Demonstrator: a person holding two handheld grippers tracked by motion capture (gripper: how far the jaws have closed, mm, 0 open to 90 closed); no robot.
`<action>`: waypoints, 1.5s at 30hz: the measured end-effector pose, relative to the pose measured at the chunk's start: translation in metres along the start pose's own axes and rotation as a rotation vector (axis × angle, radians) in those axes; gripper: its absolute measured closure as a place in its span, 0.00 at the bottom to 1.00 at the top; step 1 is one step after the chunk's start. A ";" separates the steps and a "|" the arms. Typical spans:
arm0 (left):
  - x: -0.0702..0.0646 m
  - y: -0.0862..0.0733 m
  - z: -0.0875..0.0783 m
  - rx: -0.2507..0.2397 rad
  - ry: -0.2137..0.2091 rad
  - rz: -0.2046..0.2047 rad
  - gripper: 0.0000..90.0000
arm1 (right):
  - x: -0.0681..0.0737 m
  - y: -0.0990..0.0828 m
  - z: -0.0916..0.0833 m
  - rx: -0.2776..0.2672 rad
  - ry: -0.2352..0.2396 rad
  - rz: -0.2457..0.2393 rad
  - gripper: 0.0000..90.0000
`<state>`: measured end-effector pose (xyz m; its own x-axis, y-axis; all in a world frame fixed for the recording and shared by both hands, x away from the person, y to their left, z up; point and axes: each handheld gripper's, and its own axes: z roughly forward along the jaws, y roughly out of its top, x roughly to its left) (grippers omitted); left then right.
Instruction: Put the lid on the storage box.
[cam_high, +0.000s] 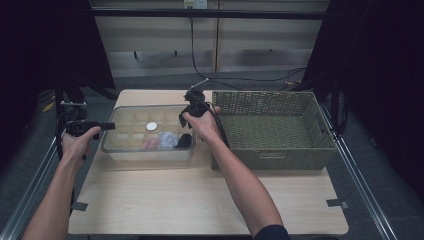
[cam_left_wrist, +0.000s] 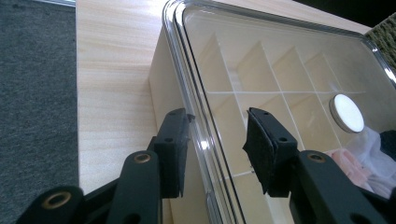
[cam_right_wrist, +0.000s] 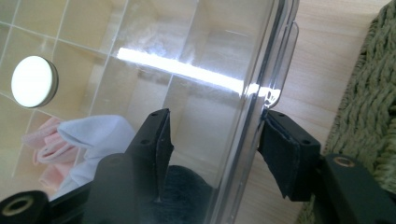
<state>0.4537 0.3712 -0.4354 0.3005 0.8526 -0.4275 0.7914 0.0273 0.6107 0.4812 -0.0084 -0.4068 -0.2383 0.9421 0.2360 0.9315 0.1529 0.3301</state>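
Both hand-held grippers straddle the clear lid (cam_high: 150, 116) of the divided box (cam_high: 147, 152) on the table (cam_high: 200, 205): left hand-held gripper (cam_left_wrist: 217, 140) and right hand-held gripper (cam_right_wrist: 212, 147) stand apart around opposite rims, not clamped. Lid remains seated; lifting seems next. Folded socks (cam_right_wrist: 88, 137) lie inside, woven basket (cam_high: 272, 157) beside.

Basket (cam_high: 274, 127) crowds the box's (cam_high: 148, 131) right side — bare table (cam_high: 200, 200) lies open in front.
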 end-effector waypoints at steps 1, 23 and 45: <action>0.000 0.000 0.001 0.001 -0.002 -0.006 0.65 | 0.001 0.000 0.000 -0.004 -0.003 -0.005 0.47; -0.007 -0.007 -0.023 -0.031 0.034 0.044 0.38 | -0.024 -0.009 -0.029 -0.131 0.137 -0.035 0.32; -0.032 -0.035 -0.046 -0.034 0.010 0.119 0.42 | -0.035 -0.055 -0.058 -0.276 0.240 -0.162 0.28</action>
<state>0.3915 0.3669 -0.4123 0.3854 0.8563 -0.3440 0.7318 -0.0566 0.6791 0.4224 -0.0674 -0.3800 -0.4637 0.8107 0.3573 0.7756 0.1766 0.6060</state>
